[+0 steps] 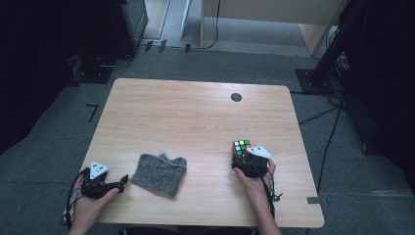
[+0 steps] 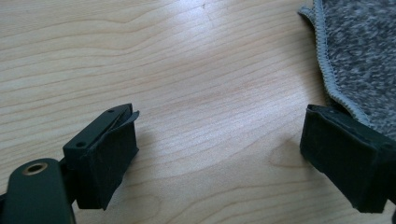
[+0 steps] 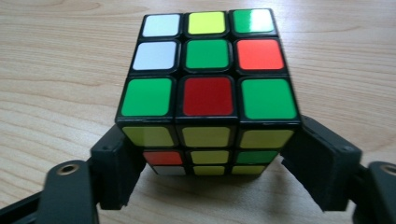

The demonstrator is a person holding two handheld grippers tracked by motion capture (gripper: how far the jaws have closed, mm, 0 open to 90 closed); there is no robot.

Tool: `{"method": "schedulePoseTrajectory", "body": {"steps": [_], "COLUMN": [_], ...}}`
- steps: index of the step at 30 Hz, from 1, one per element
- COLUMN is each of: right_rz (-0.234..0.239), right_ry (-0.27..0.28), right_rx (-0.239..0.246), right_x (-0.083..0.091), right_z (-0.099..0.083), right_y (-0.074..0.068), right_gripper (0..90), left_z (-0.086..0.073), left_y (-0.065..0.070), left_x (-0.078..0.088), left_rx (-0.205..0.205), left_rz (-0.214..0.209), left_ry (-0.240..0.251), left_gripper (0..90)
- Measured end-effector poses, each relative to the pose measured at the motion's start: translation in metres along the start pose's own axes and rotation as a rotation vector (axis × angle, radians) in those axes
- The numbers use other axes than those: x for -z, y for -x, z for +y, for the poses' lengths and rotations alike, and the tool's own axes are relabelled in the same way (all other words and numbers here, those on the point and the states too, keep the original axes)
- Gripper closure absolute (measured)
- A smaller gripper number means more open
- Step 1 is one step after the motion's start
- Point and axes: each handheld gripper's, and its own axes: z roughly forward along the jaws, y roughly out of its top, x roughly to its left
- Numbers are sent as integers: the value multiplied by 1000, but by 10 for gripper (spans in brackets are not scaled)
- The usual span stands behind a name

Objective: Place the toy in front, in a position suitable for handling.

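Observation:
A scrambled Rubik's cube [image 1: 242, 148] stands on the wooden table [image 1: 195, 112] at the front right. My right gripper [image 1: 243, 157] reaches it from the near side, and in the right gripper view its two black pads [image 3: 116, 172] lie against the lower left and right sides of the cube [image 3: 208, 84], shut on it. The cube rests on the table. At the front left my left gripper [image 1: 122, 180] lies low by the table edge, pointing right. Its jaws stand wide open [image 2: 219, 158] over bare wood.
A grey knitted cloth [image 1: 159, 172] lies crumpled between the two hands; its stitched edge [image 2: 327, 70] runs just beyond the left gripper's right jaw. A small dark round spot [image 1: 236, 97] marks the far part of the table. Stands and cables are on the floor around.

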Motion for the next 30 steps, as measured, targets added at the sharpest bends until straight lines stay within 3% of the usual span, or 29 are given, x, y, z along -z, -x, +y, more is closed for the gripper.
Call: {"method": "schedulePoseTrajectory", "body": {"steps": [3,7,13,21,24,30], "right_rz": [-7,1,64,124,155,211], "right_ry": [12,31,62,65,64,71], "right_rx": [27,0,27,99,115,132], "right_x": [0,3,16,37,44,52], "right_z": [0,0,1,2,3,3], "right_y": [-3,0,-1,-11,-14,-23], "right_gripper": [344,349,349,349,349,349], "left_z": [0,0,9,31,40,56], "left_y": [0,0,11,32,39,57], "left_x": [0,2,9,12,13,9], "left_rx": [0,21,13,-17,-14,-66], "left_rz": [1,3,-10,-82,-134,-210], "left_ry": [1,1,41,85,84,76], "left_gripper": [132,138,138,138,138,142]}}
